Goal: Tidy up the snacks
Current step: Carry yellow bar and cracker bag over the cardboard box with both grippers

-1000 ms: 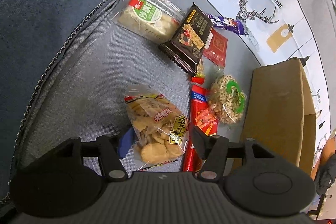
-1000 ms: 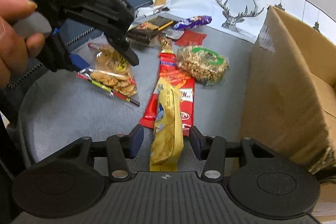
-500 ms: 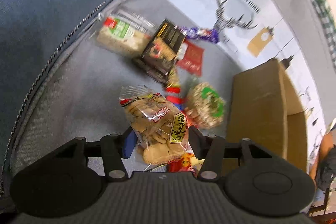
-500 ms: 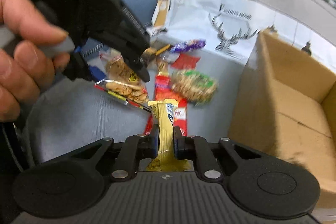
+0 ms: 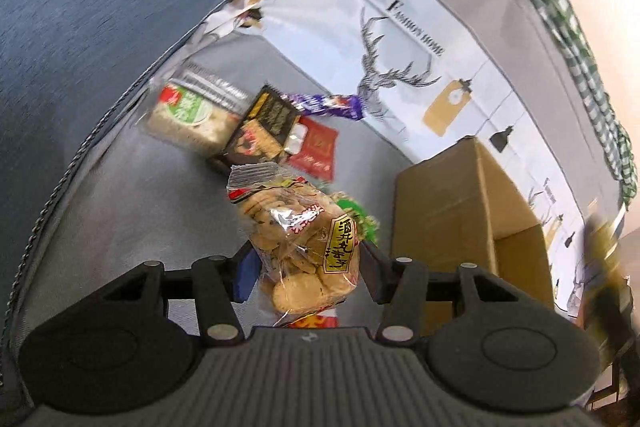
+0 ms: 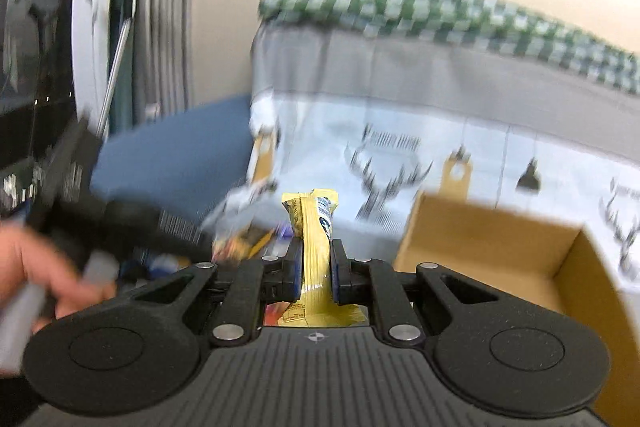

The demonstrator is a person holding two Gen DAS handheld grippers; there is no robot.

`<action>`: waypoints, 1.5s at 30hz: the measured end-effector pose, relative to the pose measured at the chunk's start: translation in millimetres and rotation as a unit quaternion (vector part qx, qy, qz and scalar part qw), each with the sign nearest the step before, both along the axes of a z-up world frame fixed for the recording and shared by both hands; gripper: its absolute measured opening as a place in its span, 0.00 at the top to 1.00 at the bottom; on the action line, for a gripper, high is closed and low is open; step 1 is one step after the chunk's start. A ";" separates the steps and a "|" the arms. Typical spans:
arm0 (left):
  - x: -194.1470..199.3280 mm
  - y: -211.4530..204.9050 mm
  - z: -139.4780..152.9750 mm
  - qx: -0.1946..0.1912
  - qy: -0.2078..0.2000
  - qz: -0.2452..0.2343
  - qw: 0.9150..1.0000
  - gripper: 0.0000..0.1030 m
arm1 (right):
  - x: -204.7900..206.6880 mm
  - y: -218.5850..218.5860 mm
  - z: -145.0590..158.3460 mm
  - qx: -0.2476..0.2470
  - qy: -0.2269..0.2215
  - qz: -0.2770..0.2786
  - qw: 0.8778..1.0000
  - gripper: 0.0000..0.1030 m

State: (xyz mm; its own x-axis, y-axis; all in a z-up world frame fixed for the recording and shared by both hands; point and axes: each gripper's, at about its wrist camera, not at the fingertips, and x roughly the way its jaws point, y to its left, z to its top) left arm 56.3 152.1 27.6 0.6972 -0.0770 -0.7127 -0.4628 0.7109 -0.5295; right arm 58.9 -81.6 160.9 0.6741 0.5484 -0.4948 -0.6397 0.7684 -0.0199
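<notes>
Now claws (image 5: 306,269) beside box rim (image 5: 516,203)

A home: blue sofa (image 5: 100,7), deer-print throw (image 5: 400,39)

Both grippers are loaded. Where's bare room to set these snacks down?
Free: the cardboard box, whose visible interior looks bare, and the grey cushion between the zipper seam and the cookie bag. Crowded: the packets by the black cracker pack.
</notes>
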 end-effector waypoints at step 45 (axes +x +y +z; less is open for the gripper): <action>35.8 -144.5 49.4 0.115 -0.211 -0.174 0.955 0.44 | 60.2 -128.6 -28.6 0.057 0.001 -0.198 0.979 0.87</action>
State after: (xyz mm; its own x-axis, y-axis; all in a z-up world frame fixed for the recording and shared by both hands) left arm 92.1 7.7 77.0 0.8864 -0.2317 -0.4008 0.0427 0.9030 -0.4276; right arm 119.1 -210.2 132.3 0.8442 0.2960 -0.4469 -0.2918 0.9531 0.0801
